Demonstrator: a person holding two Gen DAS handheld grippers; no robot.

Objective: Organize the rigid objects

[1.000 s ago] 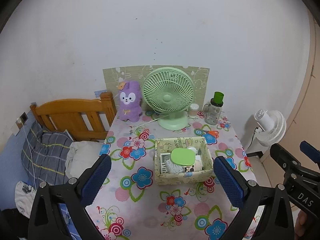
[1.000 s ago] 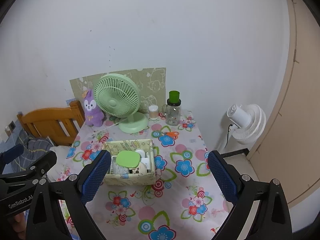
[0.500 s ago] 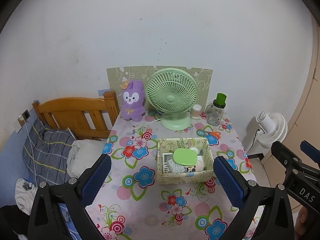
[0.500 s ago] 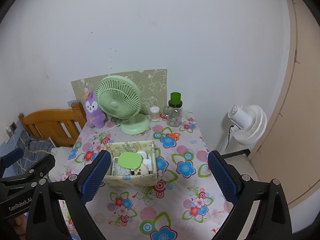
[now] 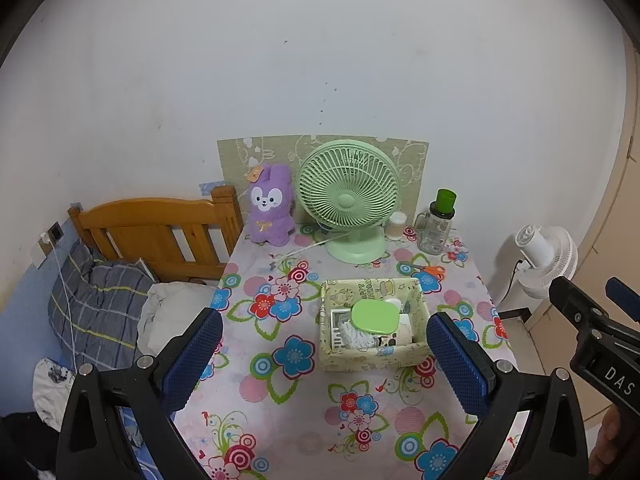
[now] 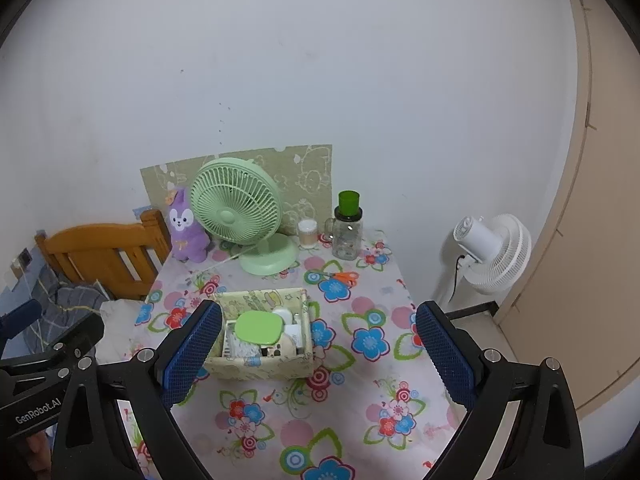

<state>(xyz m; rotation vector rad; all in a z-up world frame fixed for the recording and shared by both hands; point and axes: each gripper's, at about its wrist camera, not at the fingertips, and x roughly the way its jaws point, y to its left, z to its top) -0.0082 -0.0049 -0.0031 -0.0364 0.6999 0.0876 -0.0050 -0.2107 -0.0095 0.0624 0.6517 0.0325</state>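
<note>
Progress looks slight, as far as we can judge. We hold both grippers above the near edge of the tabletop [image 5: 304,396], each with its fingers spread wide and nothing between them: the left gripper [image 5: 324,356] and the right gripper [image 6: 318,354] both frame the storage box [image 5: 372,356] without touching it.

That patterned box sits near the middle of the tabletop, a little toward the right edge. Inside we see a green lid [image 5: 375,316] lying on top of a jumble of small white items, some of which we cannot identify. The contents look heaped, not sorted.

Along the far edge stand the purple plush rabbit [image 5: 270,206] toward the far left corner, the green fan [image 5: 348,200] at the middle, a small white jar [image 5: 396,226] just beside the fan's base, and a clear bottle with a green cap [image 5: 436,226] toward the far right corner. Orange-handled scissors [image 5: 430,269] lie loose between the bottle and the box.

We judge that the scissors, jar and bottle are the rigid things left to place, and that the box contents may need sorting. A white floor fan [image 6: 492,252] stands off the tabletop by the right edge.
</note>
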